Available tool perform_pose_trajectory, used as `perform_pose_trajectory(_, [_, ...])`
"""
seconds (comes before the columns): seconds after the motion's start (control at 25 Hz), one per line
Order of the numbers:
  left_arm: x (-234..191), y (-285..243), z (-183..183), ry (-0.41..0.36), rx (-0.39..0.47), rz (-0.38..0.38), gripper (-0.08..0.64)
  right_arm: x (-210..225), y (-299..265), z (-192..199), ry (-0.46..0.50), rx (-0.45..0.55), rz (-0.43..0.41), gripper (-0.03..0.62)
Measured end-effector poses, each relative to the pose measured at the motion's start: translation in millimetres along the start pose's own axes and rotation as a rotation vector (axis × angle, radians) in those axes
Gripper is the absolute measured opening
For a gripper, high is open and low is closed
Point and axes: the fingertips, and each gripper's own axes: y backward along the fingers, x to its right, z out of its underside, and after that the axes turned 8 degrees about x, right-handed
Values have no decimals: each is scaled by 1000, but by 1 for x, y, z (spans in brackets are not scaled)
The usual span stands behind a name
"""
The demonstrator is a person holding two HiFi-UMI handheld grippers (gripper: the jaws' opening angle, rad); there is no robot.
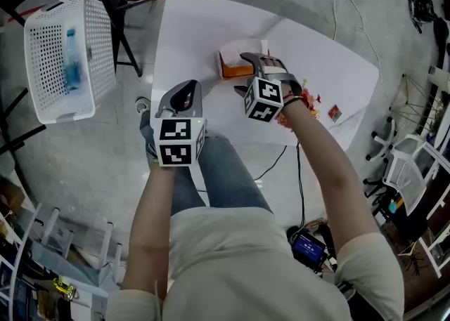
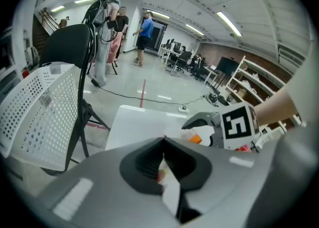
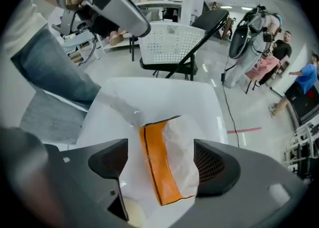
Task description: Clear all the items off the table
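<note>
The white basket (image 1: 60, 53) is sitting on a chair well left of the table (image 1: 190, 24); it is judged to be the likely destination. The left gripper (image 1: 184, 91) is hanging over the table's near edge with its jaws together at the tips. A white sliver is showing between them, too unclear to name. The right gripper (image 1: 244, 74) is standing with jaws spread either side of the orange-and-white bag (image 3: 159, 172), pads not touching it. Recommendation: settle lower and close across the bag's filled body, not its loose film. Small red packets (image 1: 335, 112) are lying further right.
</note>
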Motion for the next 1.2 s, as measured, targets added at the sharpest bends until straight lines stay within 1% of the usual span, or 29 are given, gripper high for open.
perform_pose_trajectory(0.12, [-2,-4,4,14,-4,-5,9,0,-12,7,52,-38,-24,422])
perform_pose_trajectory(0.24, [-2,-7,10,25,-9,-8,9,4,-22,12,90,-62,-28,422])
perform_pose_trajectory(0.36, [-2,-9,16,31,-15,-11,9,8,-30,15,112,-76,-29,434])
perform_pose_trajectory(0.6, [-2,-12,26,44,-31,-13,9,9,-47,21,167,-112,-60,443])
perform_pose_trajectory(0.72, [-4,-13,30,52,-34,-18,9,8,-55,25,177,-126,-62,443])
perform_pose_trajectory(1.08, [-8,-15,33,62,-37,-24,9,12,-67,28,181,-137,-30,442])
perform_pose_trajectory(1.2, [-5,-15,34,63,-38,-21,9,12,-66,28,180,-137,-27,419])
